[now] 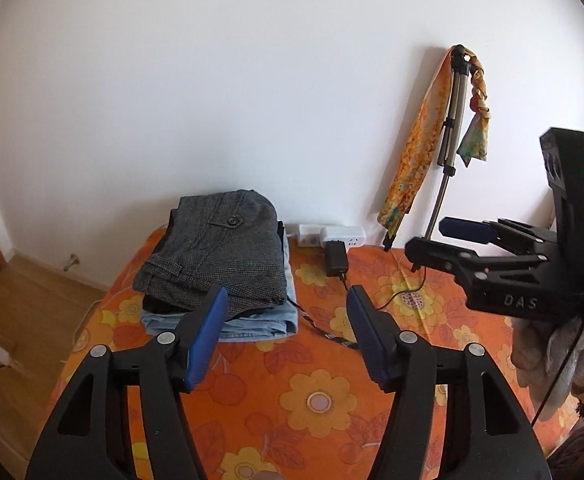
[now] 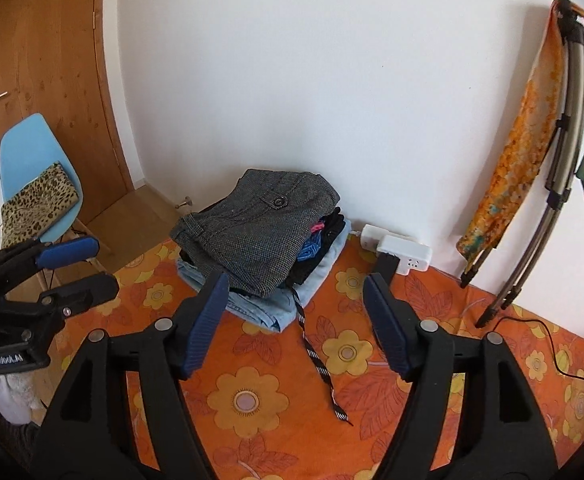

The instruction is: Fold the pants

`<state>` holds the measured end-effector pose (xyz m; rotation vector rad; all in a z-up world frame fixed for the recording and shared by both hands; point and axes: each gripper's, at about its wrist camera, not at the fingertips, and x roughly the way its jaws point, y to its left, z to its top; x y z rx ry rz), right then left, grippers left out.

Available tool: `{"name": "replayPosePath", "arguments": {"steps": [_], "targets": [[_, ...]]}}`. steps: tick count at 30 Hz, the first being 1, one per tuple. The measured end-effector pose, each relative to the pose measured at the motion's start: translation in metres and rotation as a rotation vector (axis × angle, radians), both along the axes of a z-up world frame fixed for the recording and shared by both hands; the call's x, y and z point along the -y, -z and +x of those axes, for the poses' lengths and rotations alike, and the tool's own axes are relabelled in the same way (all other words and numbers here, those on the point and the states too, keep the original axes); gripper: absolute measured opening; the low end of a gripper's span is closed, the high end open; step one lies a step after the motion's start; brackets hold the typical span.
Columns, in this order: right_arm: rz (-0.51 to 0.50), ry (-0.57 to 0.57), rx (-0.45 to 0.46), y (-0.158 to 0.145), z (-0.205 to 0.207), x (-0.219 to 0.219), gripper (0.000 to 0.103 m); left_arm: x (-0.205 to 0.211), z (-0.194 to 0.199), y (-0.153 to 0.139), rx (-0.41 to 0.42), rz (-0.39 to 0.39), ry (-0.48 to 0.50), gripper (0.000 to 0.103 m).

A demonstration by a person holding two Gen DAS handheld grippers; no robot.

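Folded grey tweed pants (image 1: 216, 252) lie on top of a stack of folded clothes, with light blue jeans (image 1: 260, 326) at the bottom, on the far left of the orange flowered cloth (image 1: 316, 400). The stack also shows in the right wrist view (image 2: 260, 236). My left gripper (image 1: 286, 304) is open and empty, held above the cloth just in front of the stack. My right gripper (image 2: 296, 292) is open and empty too, in front of the stack. The right gripper shows in the left wrist view (image 1: 432, 238), the left gripper in the right wrist view (image 2: 92, 266).
A white power strip (image 1: 332, 236) with a black adapter (image 1: 335, 263) sits by the wall. A folded tripod with an orange scarf (image 1: 424, 148) leans there. A striped drawstring (image 2: 320, 360) trails from the stack. A blue chair (image 2: 40, 176) stands by the wooden door (image 2: 48, 60).
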<state>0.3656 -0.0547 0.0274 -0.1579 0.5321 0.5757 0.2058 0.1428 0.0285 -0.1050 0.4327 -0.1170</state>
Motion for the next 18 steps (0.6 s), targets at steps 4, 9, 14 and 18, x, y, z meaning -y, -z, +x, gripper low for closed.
{"name": "replayPosePath", "arguments": {"steps": [4,9,14,18], "targets": [[-0.003,0.018,0.024,0.005,-0.037,0.022,0.085,0.007,-0.014,0.009,-0.008,-0.029,-0.014,0.069],[-0.005,0.044,0.039,0.021,-0.076,0.048,0.094,0.019,-0.028,0.023,-0.034,-0.044,-0.051,0.072],[0.004,0.088,0.042,0.034,-0.099,0.073,0.1,0.032,-0.04,0.031,-0.033,-0.027,-0.076,0.08],[-0.013,0.131,0.085,0.043,-0.112,0.082,0.1,0.039,-0.046,0.037,-0.022,-0.021,-0.099,0.08]]}}
